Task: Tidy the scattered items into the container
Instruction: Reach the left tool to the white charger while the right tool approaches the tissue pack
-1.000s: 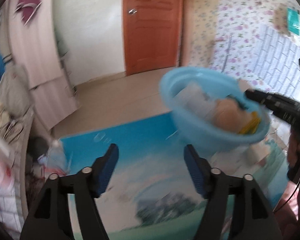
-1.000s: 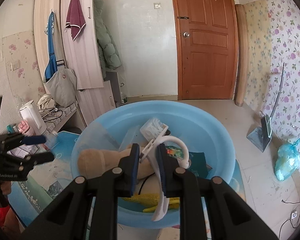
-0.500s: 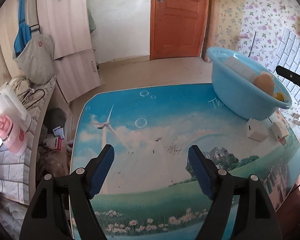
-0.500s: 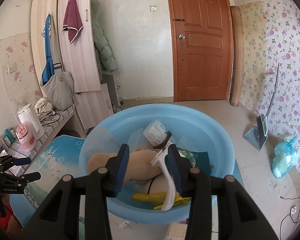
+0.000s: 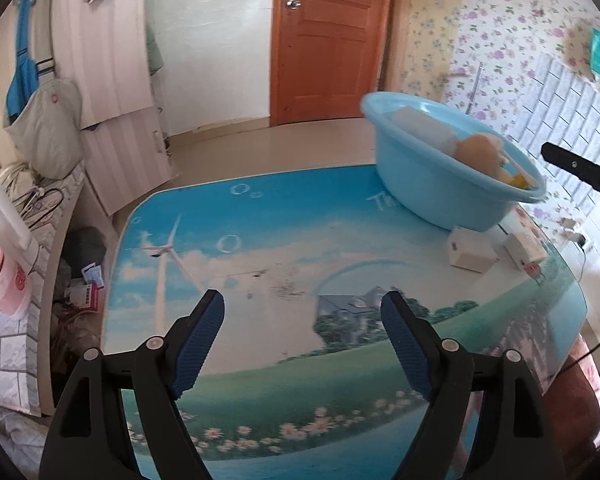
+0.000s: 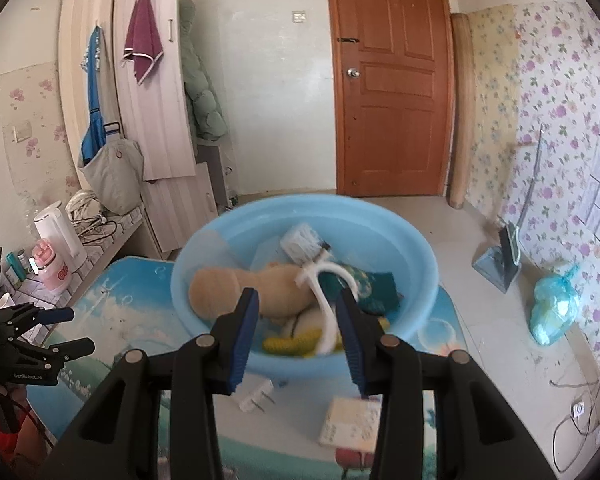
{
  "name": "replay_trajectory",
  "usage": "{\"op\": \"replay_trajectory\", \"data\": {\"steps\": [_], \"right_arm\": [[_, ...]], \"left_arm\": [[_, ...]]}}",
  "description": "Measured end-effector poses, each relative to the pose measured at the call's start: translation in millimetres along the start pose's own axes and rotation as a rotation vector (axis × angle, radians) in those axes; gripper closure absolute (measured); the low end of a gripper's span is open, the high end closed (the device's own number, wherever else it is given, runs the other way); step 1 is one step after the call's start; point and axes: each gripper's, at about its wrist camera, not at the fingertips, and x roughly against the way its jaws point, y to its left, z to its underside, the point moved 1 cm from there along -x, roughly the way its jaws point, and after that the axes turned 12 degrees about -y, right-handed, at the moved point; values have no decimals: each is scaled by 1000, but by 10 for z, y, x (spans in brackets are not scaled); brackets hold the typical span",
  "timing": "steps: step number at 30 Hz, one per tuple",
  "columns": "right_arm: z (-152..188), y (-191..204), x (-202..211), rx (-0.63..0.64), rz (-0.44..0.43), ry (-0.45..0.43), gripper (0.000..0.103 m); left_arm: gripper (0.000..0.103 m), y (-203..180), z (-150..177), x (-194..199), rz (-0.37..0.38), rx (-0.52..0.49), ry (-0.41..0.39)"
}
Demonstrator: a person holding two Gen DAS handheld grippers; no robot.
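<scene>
A light blue basin (image 6: 304, 205) stands on the far right part of the printed table (image 5: 260, 248). In it lie a tan plush toy (image 6: 228, 290), a white curved plastic piece (image 6: 325, 300), a yellow item (image 6: 290, 345), a dark green cloth (image 6: 378, 290) and a white block (image 6: 302, 240). My right gripper (image 6: 297, 300) hovers open just in front of the basin's near rim, holding nothing. My left gripper (image 5: 302, 304) is open over the table's near side, well left of the basin (image 5: 440, 188). A white plug (image 6: 256, 398) and a white box (image 6: 350, 420) lie on the table before the basin.
Left of the table is a low counter with a white kettle (image 6: 60, 232) and a pink appliance (image 6: 52, 270). Beyond the table are a wooden door (image 6: 392, 92) and bare floor with a dustpan (image 6: 500, 260) and a blue bag (image 6: 554, 308).
My right gripper went from shut on the white curved piece to open, leaving it in the basin, and drew back. My left gripper swung away from the basin to the table's near side.
</scene>
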Motion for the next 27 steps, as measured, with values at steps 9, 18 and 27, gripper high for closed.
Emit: {"op": "replay_trajectory", "data": {"steps": [9,18,27], "right_arm": [[188,-120,173,-16,36,25,63],[471,-321,122,-43,77,103,33],[735,-490,-45,-101,78,189,24]], "left_arm": [[22,-249,-38,28,52,-31,-14],[15,-704,-86,-181,128,-79,15],[12,-1215,-126,-534,188,-143,64]]}}
